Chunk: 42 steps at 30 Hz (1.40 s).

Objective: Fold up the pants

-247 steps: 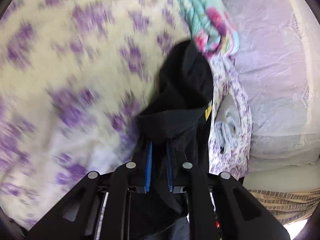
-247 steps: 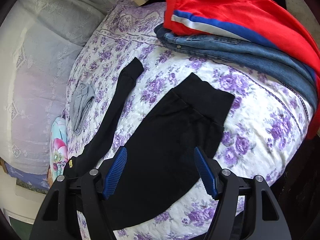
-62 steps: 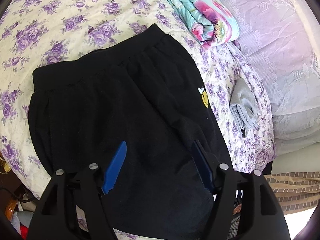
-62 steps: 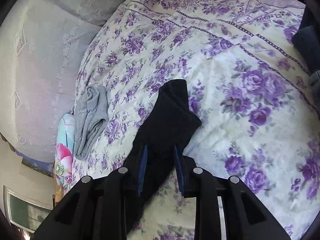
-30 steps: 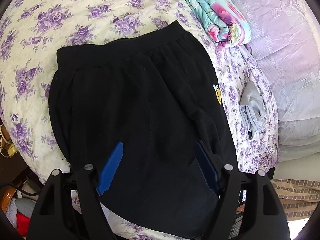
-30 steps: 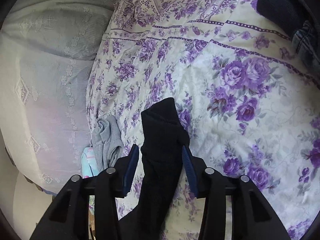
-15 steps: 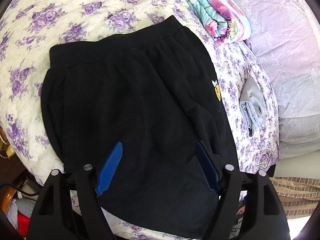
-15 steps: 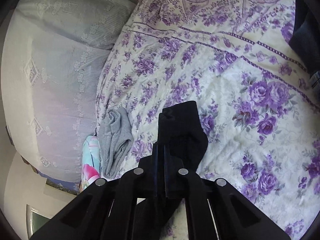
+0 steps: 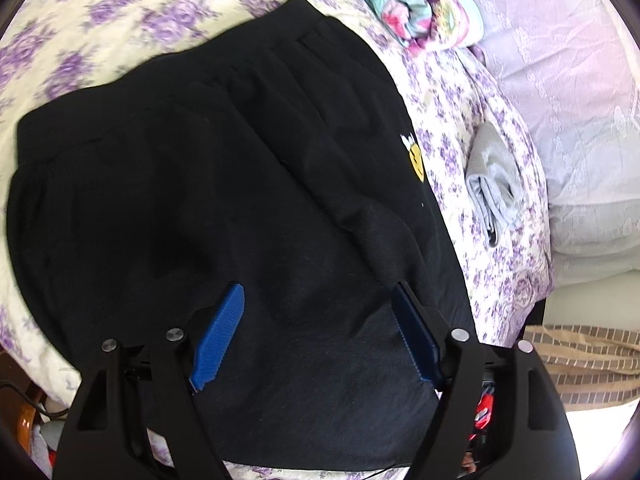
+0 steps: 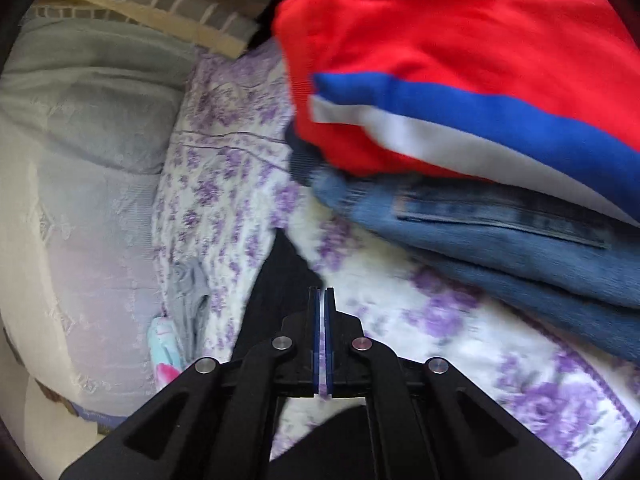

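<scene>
Black pants [image 9: 240, 160] with a small yellow bee patch [image 9: 416, 156] lie spread on the purple-flowered bedspread [image 9: 100, 12], waistband toward the top of the left wrist view. My left gripper [image 9: 318, 288] hovers open over the lower part of the pants, with cloth beneath its blue pads but not pinched. In the right wrist view my right gripper [image 10: 323, 292] is shut, and the end of one black pant leg [image 10: 280, 268] sits at its tips and runs back under it. The view is motion-blurred.
A folded red garment with a blue and white stripe [image 10: 460, 40] lies on folded jeans [image 10: 500, 232] just beyond the right gripper. A small grey garment [image 9: 492, 184], a rolled teal floral blanket [image 9: 420, 8] and lilac pillows [image 9: 560, 60] line the bed's side.
The right gripper's jaws closed on the pant leg's end, then swung with it toward the jeans and red garment. The left gripper drifted slightly over the pants, still open.
</scene>
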Tool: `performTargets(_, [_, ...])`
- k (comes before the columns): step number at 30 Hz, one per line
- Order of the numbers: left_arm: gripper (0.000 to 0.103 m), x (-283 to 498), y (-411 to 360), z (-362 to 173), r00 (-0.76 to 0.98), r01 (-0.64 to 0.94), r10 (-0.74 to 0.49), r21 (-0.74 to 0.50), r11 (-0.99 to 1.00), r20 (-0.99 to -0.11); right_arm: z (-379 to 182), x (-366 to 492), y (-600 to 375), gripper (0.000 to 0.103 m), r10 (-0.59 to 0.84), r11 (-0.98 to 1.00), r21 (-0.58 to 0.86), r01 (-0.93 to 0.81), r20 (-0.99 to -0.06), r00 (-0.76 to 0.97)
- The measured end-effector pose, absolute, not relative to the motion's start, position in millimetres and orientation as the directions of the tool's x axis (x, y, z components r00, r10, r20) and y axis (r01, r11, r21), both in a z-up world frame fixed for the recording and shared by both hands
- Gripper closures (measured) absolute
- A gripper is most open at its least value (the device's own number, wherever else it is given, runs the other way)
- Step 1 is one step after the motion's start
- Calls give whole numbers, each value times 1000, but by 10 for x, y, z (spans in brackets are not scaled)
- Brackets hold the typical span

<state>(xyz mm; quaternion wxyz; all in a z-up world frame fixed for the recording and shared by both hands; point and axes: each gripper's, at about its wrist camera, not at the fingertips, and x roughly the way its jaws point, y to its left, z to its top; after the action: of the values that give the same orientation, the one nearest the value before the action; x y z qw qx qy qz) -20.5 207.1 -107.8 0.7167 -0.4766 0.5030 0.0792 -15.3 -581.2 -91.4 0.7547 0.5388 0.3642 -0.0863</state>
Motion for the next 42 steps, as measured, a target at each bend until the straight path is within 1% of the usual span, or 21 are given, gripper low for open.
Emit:
performTargets(1, [29,-173,2055,-1081,479,-586,-373,-606,538,-795,-942,-196,-5778,101,288,407,758,510,-637,715])
performTargets(2, [29,-155,2037,-1080,480,-580,-378,-609,541,-792,-952,-205,-5707,98,319,410,770,489,-623,714])
performTargets(5, [29,-71,1962,-1080,476,-553,-404,-623,553,-781,-965,-107,-5398,97,397,436,790,431,-599,696])
performTargets(6, [29,-61,1934,-1079,476,-546,-410,-627,556,-778,-988,-41,-5285,93,424,433,799,417,-589,688])
performTargets(7, [29,-49,1894,-1075,476,-536,-421,-634,557,-772,-1018,7,-5194,82,441,433,801,414,-588,678])
performTargets(8, [29,-39,1851,-1073,475,-526,-432,-641,560,-767,-1055,68,-5108,73,455,435,799,415,-592,665])
performTargets(9, [29,-29,1794,-1071,472,-511,-446,-649,564,-760,-1093,128,-5030,57,466,432,799,417,-594,655])
performTargets(12, [29,16,1591,-1080,453,-468,-496,-671,575,-741,-1139,258,-4884,57,462,453,782,428,-616,638])
performTargets(15, [29,181,1230,-1102,394,-400,-563,-687,607,-727,-1179,394,-4822,58,474,449,785,428,-615,630])
performTargets(19, [29,467,833,-1149,336,-339,-591,-679,651,-733,-1155,485,-4793,58,490,445,794,413,-603,630])
performTargets(23, [29,677,682,-1121,342,-330,-558,-652,682,-756,-1148,499,-4809,58,497,433,800,414,-596,631])
performTargets(26, [30,796,668,-1015,346,-308,-436,-539,784,-831,-1146,464,-4824,59,501,436,798,416,-599,625])
performTargets(28, [30,841,710,-990,335,-296,-390,-489,820,-857,-1146,444,-4836,60,503,434,797,420,-601,621])
performTargets(30, [30,906,750,-1035,290,-298,-366,-447,844,-884,-1153,432,-4845,60,504,436,795,421,-603,618])
performTargets(32, [33,956,725,-1084,242,-278,-346,-407,870,-906,-1165,414,-4858,60,504,432,795,425,-604,617])
performTargets(34, [33,994,670,-1135,187,-239,-286,-326,915,-940,-1166,414,-4865,60,505,428,795,430,-605,615])
performTargets(36, [33,1076,677,-1264,148,-236,-212,-243,941,-966,-1169,412,-4872,60,503,437,790,431,-612,611])
performTargets(39, [32,1114,779,-1432,129,-310,-230,-259,915,-965,-1174,422,-4867,60,500,447,781,436,-623,602])
performTargets(41, [26,1124,768,-1425,135,-309,-236,-267,913,-962,-1161,431,-4857,60,498,461,774,434,-631,595])
performTargets(42, [25,1126,741,-1439,121,-289,-228,-254,923,-966,-1154,442,-4849,60,497,469,769,433,-636,591])
